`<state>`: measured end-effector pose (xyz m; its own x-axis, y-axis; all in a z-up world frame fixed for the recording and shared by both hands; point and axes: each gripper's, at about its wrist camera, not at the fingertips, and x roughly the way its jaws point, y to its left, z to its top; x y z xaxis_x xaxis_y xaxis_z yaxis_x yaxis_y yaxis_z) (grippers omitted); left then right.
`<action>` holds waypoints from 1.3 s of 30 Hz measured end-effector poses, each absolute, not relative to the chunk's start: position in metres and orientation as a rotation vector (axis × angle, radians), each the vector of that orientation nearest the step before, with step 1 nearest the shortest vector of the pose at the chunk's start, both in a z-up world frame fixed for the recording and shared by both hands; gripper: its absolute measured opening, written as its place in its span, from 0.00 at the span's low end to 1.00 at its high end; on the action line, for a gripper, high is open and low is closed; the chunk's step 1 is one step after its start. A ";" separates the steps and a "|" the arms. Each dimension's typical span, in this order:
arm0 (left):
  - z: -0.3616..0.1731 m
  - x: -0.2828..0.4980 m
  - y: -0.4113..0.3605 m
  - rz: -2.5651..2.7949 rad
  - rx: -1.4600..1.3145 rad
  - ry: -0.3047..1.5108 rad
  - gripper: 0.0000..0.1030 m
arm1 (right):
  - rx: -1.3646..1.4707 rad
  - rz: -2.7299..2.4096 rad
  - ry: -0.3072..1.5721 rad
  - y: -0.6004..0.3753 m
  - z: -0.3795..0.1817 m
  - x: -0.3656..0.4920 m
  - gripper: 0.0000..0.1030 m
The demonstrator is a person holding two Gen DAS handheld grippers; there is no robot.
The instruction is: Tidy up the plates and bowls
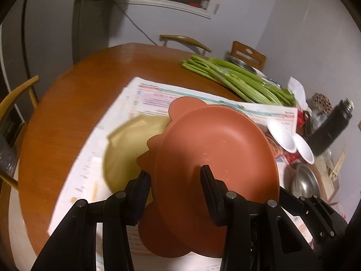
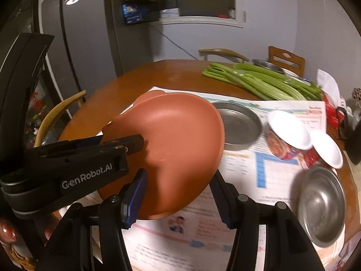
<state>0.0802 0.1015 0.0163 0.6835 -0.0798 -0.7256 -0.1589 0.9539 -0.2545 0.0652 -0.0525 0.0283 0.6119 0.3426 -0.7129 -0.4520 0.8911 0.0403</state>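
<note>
**Carrying the red plate**

Pinching the red plate [image 1: 216, 149] by its rim, my left fingers [image 1: 208, 180] hold it tilted above the tan plate [image 1: 126, 149] on the papered bench [image 1: 67, 103]. Right fingers [image 2: 135, 192] spread, empty. Next, I judge: lower, level, stack.

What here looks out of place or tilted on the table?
The terracotta plate is steeply tilted in the air, pinched at its rim by the left gripper. Two white-lidded cups lie on their sides on the newspaper. A bundle of celery lies among the dishes.
</note>
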 end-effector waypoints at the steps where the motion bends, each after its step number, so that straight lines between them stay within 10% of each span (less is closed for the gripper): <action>1: 0.016 0.080 0.106 0.053 -0.316 0.820 0.44 | -0.155 0.466 0.790 -0.048 0.028 0.067 0.55; 39: -0.010 0.114 0.164 0.176 -0.357 0.835 0.45 | -0.157 0.531 0.861 0.001 0.014 0.100 0.55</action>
<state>0.1138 0.1638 -0.0096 0.6612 0.0131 -0.7501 -0.2906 0.9263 -0.2400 0.0998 0.0012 0.0137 0.5320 0.3807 -0.7564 -0.5047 0.8598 0.0777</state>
